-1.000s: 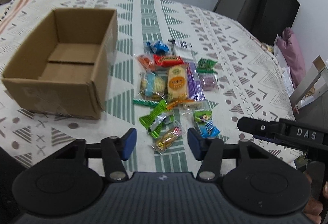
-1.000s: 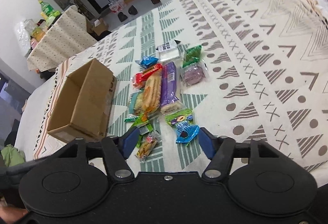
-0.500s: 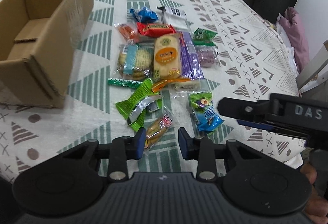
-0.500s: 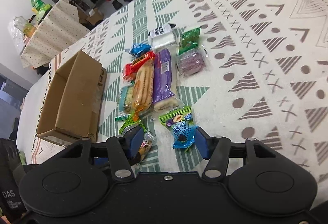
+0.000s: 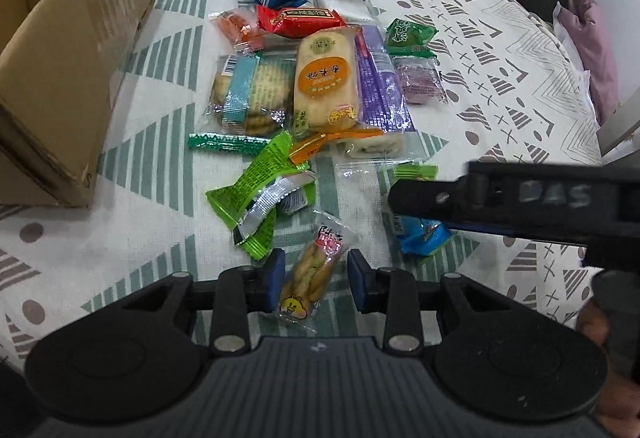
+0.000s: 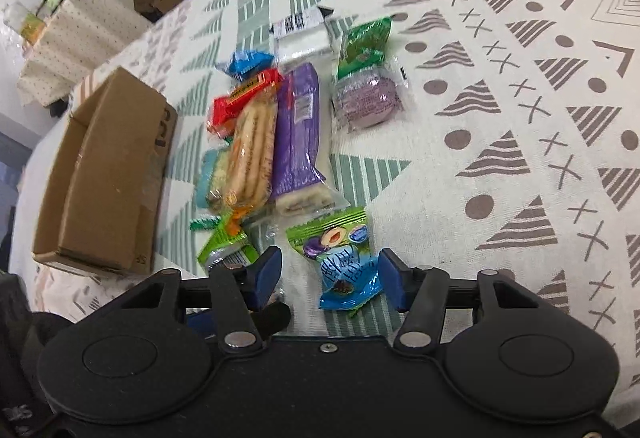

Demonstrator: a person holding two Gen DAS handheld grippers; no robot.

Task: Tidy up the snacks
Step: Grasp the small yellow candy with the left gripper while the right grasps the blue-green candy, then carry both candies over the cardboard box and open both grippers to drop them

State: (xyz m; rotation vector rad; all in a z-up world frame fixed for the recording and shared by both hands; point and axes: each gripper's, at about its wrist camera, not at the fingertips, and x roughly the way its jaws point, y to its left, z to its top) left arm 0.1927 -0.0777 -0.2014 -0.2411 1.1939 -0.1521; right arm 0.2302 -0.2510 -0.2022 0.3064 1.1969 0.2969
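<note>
Patterned cloth (image 6: 500, 85), cream with grey and green triangles, dots and crosses, covers the whole worktop. Beyond its far edge in the right wrist view stands a second table under a dotted cloth (image 6: 80, 33), with dark cabinets behind. The cardboard box (image 5: 68, 49) sits open on the cloth, and every place below is told from it. Just to its right lies the heap of snacks (image 5: 316, 77), packets touching and overlapping. At the near end of the heap, farther from the box, the left gripper (image 5: 316, 278) has its jaws partly open on either side of a clear packet of biscuit sticks (image 5: 316, 270), not pressing it. Farther right again, the right gripper (image 6: 328, 278) has its jaws wide apart around a blue sweet packet (image 6: 348, 278), gripping nothing.
</note>
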